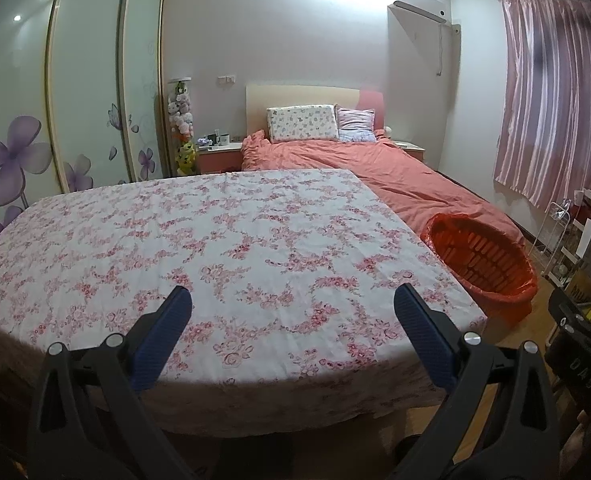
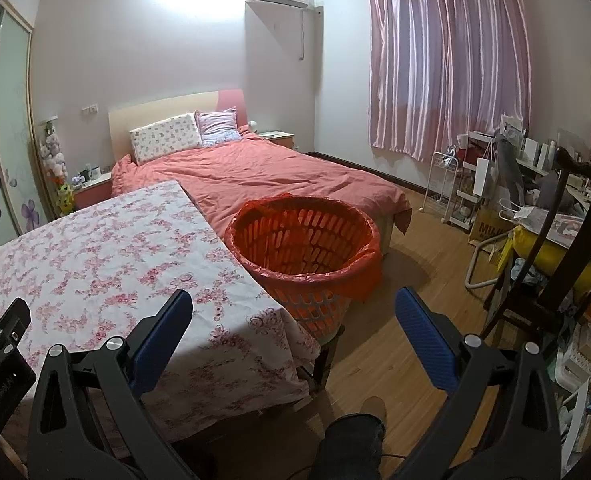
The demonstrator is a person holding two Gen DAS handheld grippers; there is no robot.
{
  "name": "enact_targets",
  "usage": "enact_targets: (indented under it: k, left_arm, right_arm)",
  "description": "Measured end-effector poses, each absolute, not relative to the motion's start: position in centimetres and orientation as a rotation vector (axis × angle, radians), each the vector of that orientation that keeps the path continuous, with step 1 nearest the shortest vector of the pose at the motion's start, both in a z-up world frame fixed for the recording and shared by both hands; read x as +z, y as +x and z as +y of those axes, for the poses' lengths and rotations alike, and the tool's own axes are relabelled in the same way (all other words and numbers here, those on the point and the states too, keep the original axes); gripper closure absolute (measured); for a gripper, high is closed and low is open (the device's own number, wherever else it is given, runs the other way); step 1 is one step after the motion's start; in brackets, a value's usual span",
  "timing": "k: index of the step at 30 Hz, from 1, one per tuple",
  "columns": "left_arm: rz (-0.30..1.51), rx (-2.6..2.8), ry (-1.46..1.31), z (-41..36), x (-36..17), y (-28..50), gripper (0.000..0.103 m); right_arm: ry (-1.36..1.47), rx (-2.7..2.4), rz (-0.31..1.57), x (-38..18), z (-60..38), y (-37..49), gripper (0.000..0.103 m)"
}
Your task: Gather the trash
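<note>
where floral cloth drapes table (image 1: 223,240), round slotted orange basket (image 2: 303,240) beside

The right gripper (image 2: 293,312) hangs with its blue-padded fingers (image 2: 423,336) spread wide and nothing between them, over the near corner of the worktop (image 2: 95,248). The worktop wears a white cloth printed with pink flowers. Just beside its right edge stands an orange basket (image 2: 303,240), lined with a red plastic bag whose rim folds over the top; its inside looks bare. Behind both lies a bed (image 2: 275,176) under a salmon cover, with two pillows (image 2: 167,136) at the headboard. A pink curtain (image 2: 447,64) covers the window on the right. A dark trouser leg and shoe (image 2: 355,432) show on the wood floor (image 2: 415,264) below.
</note>
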State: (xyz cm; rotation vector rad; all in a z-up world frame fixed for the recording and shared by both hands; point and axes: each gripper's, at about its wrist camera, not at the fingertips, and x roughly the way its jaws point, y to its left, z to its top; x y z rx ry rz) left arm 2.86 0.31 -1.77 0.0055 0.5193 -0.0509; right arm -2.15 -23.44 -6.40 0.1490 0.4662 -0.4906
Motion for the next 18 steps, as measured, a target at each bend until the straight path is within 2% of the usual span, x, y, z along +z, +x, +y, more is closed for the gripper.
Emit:
enact_targets:
  k: [18]
  left_arm:
    - [0.492,-0.011,0.001,0.22,-0.75,2.45,0.004]
  right_arm:
    - [0.154,-0.491,0.463,-6.34,-23.50,-2.30,0.003]
